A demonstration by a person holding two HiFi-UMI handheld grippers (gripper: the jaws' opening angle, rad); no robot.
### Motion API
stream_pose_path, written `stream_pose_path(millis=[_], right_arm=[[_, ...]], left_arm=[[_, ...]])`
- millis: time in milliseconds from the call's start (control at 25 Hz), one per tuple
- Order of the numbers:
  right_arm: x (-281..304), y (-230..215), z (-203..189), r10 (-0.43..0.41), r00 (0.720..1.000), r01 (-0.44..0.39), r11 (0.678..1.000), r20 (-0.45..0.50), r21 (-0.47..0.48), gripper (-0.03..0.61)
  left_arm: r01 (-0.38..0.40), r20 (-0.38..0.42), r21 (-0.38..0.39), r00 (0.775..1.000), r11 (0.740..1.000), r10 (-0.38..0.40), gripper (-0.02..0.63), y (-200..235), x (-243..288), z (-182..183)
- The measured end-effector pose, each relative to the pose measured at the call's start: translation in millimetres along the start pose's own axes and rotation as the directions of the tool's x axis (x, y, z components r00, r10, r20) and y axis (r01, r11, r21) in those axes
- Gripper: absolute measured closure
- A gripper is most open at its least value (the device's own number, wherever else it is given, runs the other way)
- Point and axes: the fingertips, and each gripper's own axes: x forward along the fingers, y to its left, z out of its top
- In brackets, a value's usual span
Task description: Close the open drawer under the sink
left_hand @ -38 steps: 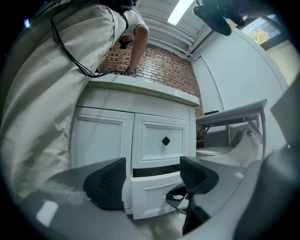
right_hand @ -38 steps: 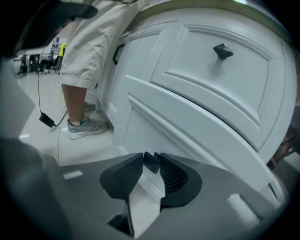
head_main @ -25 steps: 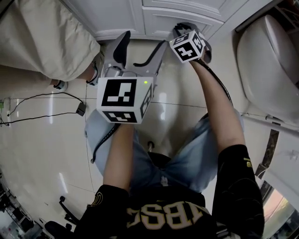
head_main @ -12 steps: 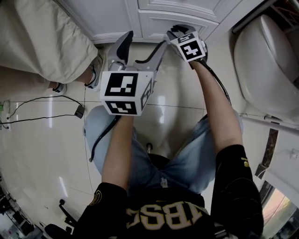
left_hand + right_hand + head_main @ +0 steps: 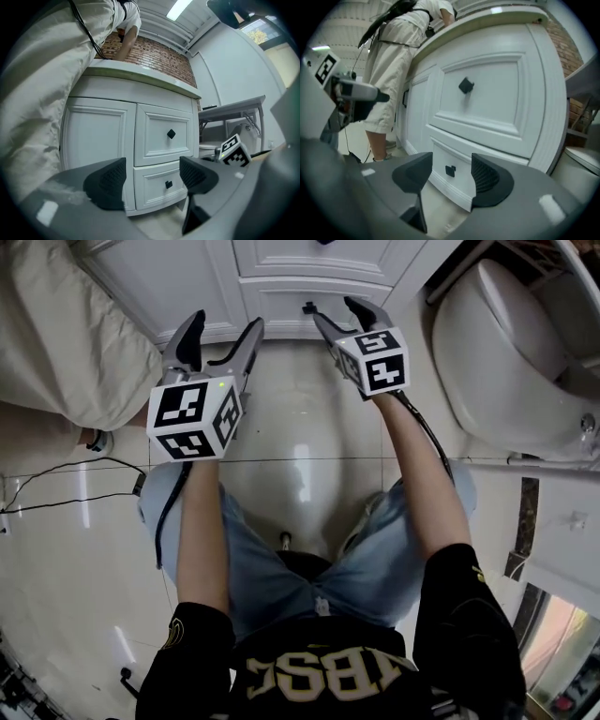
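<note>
The white sink cabinet (image 5: 96, 136) has two drawers, each with a black knob. The lower drawer (image 5: 154, 187) looks flush with the cabinet front; its knob (image 5: 450, 171) shows between my right gripper's pads. My right gripper (image 5: 333, 307) hangs just short of that drawer front (image 5: 319, 292). Its jaws are opening and nothing is between them. My left gripper (image 5: 225, 326) is open and empty, held farther left and level toward the cabinet. The upper drawer (image 5: 483, 98) is shut.
A person in light beige clothes (image 5: 66, 343) stands close at the left of the cabinet. A white toilet (image 5: 506, 352) fills the right side. A black cable (image 5: 75, 470) runs over the glossy tiled floor at the left.
My right gripper was shut against the cabinet's lower front; now it has come away and up, and its jaws stand apart. The left gripper has drifted left in the head view.
</note>
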Motion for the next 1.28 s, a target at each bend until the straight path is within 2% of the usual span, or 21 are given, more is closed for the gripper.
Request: stream_pose_path(millis=[160, 280, 400, 560, 640, 840, 1280], right_arm=[[-35.6, 5.3, 34.1, -0.029, 0.994, 0.030, 1.000, 0.107, -0.006, 0.291], [-58.8, 3.3, 52.0, -0.079, 0.982, 0.083, 0.996, 0.169, -0.013, 0.245], [-83.9, -3.7, 57.3, -0.148, 0.966, 0.143, 0.989, 0.213, 0.038, 0.207], [-122.9, -14.3, 53.0, -0.266, 0.932, 0.236, 0.961, 0.247, 0.146, 0.204], [-133.6, -11.0, 54.0, -0.293, 0.918, 0.253, 0.951, 0.266, 0.176, 0.204], [-131.1, 4.8, 58.4, -0.289, 0.917, 0.276, 0.957, 0.277, 0.084, 0.206], [-127.1, 9.3, 65.2, -0.274, 0.915, 0.244, 0.960, 0.295, 0.136, 0.207]], left_arm=[[-0.001, 0.004, 0.018, 1.000, 1.000, 0.001, 0.253, -3.8, -2.4, 2.0], [0.005, 0.014, 0.028, 1.000, 1.000, -0.005, 0.253, -10.1, -5.3, 4.5], [-0.005, 0.024, 0.037, 1.000, 0.999, 0.005, 0.253, -14.6, -9.0, 5.6], [-0.025, 0.045, 0.038, 0.999, 0.999, 0.024, 0.253, -19.5, -12.6, 8.0], [-0.037, 0.053, 0.041, 0.998, 0.998, 0.035, 0.253, -21.2, -14.5, 8.8], [-0.049, 0.064, 0.038, 0.997, 0.998, 0.047, 0.253, -26.7, -12.2, 10.0], [-0.060, 0.055, 0.046, 0.997, 0.997, 0.057, 0.253, -25.5, -8.3, 6.8]])
